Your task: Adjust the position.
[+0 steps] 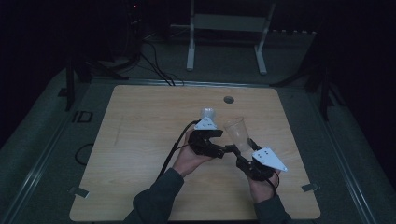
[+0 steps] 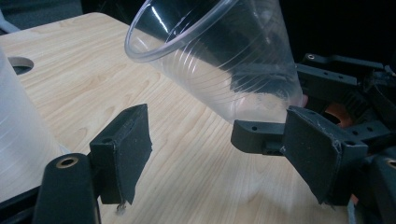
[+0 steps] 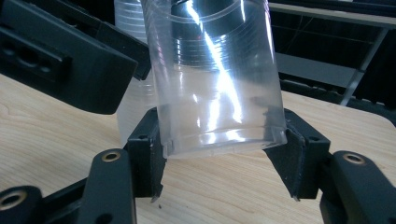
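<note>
A clear plastic cup (image 1: pixel 236 132) is held tilted above the wooden table (image 1: pixel 140 140). My right gripper (image 1: pixel 243 150) is shut on its base, with a jaw pressed on each side of the cup (image 3: pixel 219 88) in the right gripper view. My left gripper (image 1: pixel 222 143) sits just left of it, open, with nothing between its jaws. In the left gripper view the cup (image 2: pixel 219 60) hangs ahead of and above the open left gripper (image 2: pixel 219 140). A stack of translucent cups (image 1: pixel 208 113) stands just behind the left gripper, and rises at the left edge as the cup stack (image 2: pixel 18 140).
A round cable hole (image 1: pixel 228 99) lies in the table near its far edge. A white metal frame (image 1: pixel 226 28) stands on the floor beyond the table. The left gripper's black cable (image 1: pixel 170 154) trails over the table toward the person.
</note>
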